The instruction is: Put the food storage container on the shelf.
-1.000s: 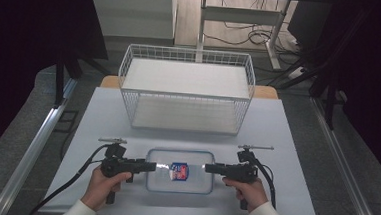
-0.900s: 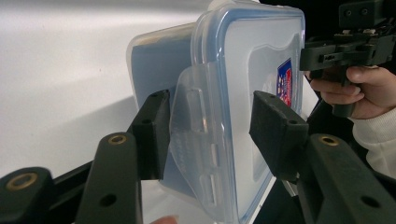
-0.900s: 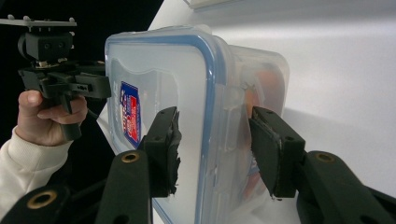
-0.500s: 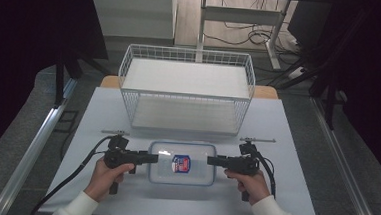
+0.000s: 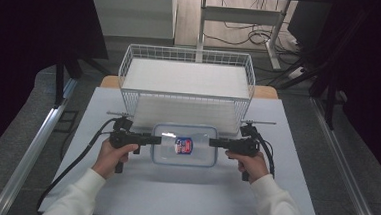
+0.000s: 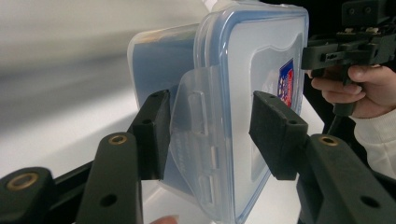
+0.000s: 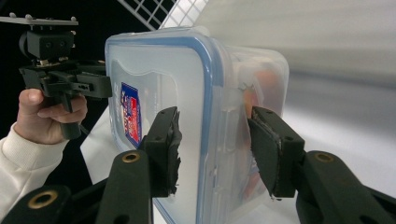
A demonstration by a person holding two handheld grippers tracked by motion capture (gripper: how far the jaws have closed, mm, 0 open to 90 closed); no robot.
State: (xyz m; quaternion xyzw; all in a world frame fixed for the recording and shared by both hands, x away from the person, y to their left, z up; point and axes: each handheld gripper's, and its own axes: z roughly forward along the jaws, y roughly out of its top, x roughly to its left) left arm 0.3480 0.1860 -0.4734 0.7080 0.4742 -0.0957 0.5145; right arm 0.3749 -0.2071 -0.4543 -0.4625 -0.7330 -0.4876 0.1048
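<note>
Spanning the scene, a pale grey rectangular table carries a white wire-mesh basket at its far side, and just in front of that basket is a clear rectangular plastic food container with a blue-rimmed snap-on lid. Gripping this container by its two short ends, the left gripper is clamped on the left-end lid latch, while the right gripper is clamped across the right end. On the lid's centre sits a small red-and-blue label.

1 lidded container, 1 wire basket, 2 grippers, left, right
</note>
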